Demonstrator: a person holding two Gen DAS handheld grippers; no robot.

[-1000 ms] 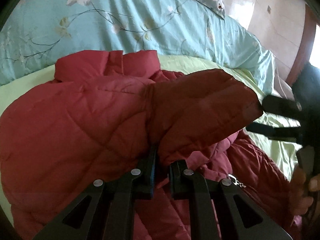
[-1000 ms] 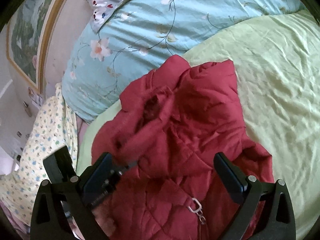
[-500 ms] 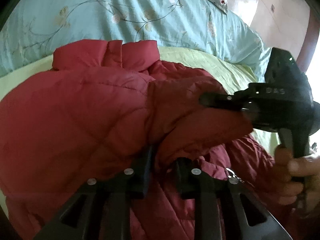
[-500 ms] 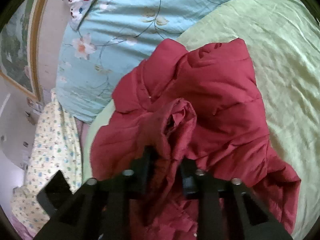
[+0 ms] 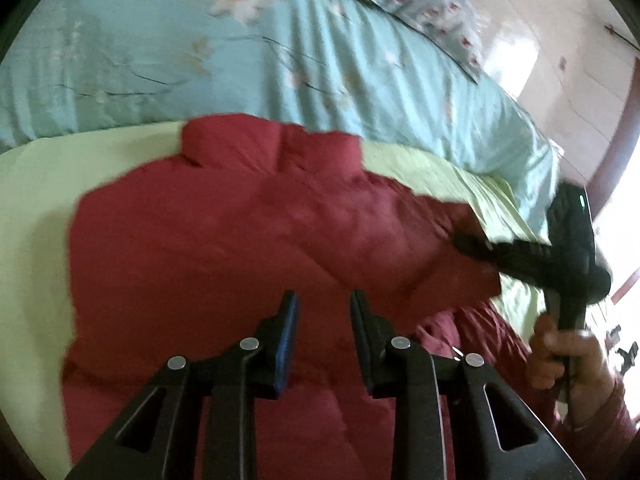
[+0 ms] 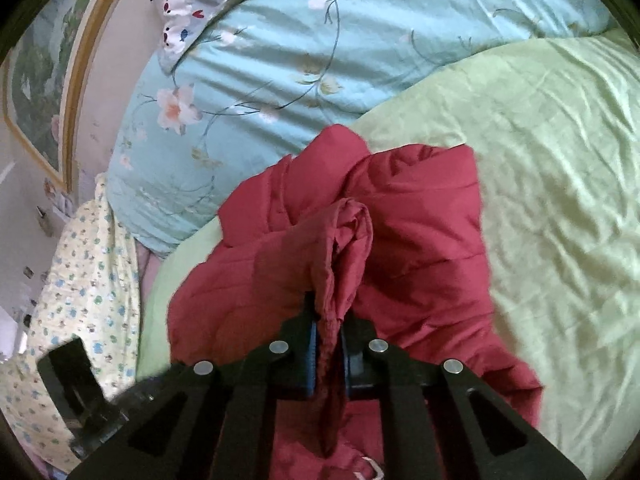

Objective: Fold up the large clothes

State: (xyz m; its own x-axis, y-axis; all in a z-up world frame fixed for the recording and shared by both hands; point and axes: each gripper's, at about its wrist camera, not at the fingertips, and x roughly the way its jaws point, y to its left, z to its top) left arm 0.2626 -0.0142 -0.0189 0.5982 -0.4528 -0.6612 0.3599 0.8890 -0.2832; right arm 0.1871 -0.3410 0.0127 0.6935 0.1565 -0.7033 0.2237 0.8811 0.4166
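Right hand-held gripper (image 6: 327, 328): clenched on a bunched fold of the red padded jacket (image 6: 420, 216), apparently a sleeve end, cloth pinched between both pads. In the left wrist view its black body (image 5: 568, 256) reaches in from the right, held by a hand (image 5: 560, 356) in a red sleeve.

Left hand-held gripper (image 5: 324, 320): jaws opening, nothing between them; it hovers over the jacket's quilted back, fingers apart from the cloth as far as the blurred view shows.

Jacket: spread on the light green sheet (image 6: 560, 184) of the bed, collar (image 5: 276, 144) toward the head end, just short of the blue floral duvet (image 5: 320, 60).

Surroundings: spotted grey pillow (image 6: 192, 4) on the duvet at the head of the bed; yellow patterned cloth (image 6: 80, 280) at the bed's side edge; framed picture (image 6: 36, 80) on the wall.
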